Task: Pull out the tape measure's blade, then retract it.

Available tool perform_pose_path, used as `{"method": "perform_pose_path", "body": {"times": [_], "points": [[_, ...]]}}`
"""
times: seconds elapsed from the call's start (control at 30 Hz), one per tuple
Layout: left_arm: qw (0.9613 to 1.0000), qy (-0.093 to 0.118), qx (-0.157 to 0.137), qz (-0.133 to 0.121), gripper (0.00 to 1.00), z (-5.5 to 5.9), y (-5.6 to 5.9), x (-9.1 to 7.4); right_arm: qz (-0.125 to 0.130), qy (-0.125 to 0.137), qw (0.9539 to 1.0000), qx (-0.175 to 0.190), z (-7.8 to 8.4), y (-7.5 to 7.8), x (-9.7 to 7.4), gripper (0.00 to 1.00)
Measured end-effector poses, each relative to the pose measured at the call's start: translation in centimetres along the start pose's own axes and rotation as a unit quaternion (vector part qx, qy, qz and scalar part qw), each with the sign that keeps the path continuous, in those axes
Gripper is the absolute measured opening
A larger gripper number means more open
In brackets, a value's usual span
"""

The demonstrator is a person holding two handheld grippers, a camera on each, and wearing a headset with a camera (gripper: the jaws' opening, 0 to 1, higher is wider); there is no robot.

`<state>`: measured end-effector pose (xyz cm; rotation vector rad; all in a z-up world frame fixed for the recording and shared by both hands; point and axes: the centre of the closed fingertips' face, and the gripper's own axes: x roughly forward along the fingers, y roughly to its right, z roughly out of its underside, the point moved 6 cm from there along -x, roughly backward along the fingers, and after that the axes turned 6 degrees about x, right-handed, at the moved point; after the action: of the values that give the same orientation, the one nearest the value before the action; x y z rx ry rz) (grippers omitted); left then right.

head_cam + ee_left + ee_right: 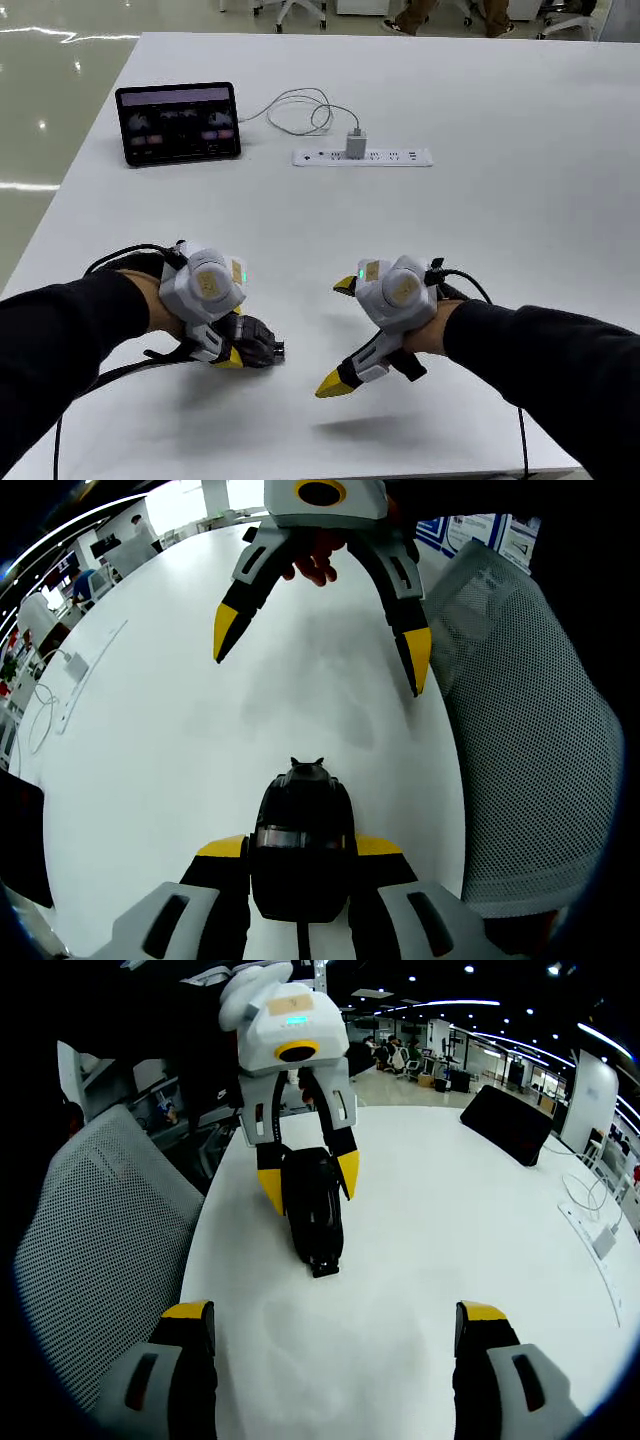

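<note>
Down at near edge of white workbench (500, 110), black tape measure (300, 825) is clamped between jaws of left gripper (245, 352). Case is rested on tabletop, blade not drawn out. Right gripper (337, 335) is held near, pointed at tape measure, jaws spread wide, nothing gripped. Tablet (178, 122) and power strip (362, 157) are seen at far side, well apart.
</note>
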<state>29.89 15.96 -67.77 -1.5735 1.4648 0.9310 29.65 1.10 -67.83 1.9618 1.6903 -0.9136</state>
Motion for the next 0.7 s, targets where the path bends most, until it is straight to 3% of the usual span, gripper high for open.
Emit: {"method": "perform_pose_path", "body": {"times": [0.2,0.3,0.47,0.7], "points": [[0.9999,-0.006,0.010,0.011,0.34,0.0,0.0,0.1,-0.007,0.000,0.9998,-0.019,-0.4,-0.4,1.3,0.93],[0.9997,-0.012,0.015,0.015,0.33,-0.1,0.0,0.1,-0.011,0.002,0.9995,-0.031,-0.5,-0.3,1.9,0.85],[0.9998,0.013,-0.002,0.013,0.34,0.2,-0.1,0.0,-0.021,0.003,0.9995,-0.023,-0.8,-0.1,2.7,0.82],[0.9999,0.011,0.001,0.012,0.34,0.1,0.0,0.1,-0.036,0.002,0.9987,-0.037,-1.1,-0.7,3.9,0.75]]}}
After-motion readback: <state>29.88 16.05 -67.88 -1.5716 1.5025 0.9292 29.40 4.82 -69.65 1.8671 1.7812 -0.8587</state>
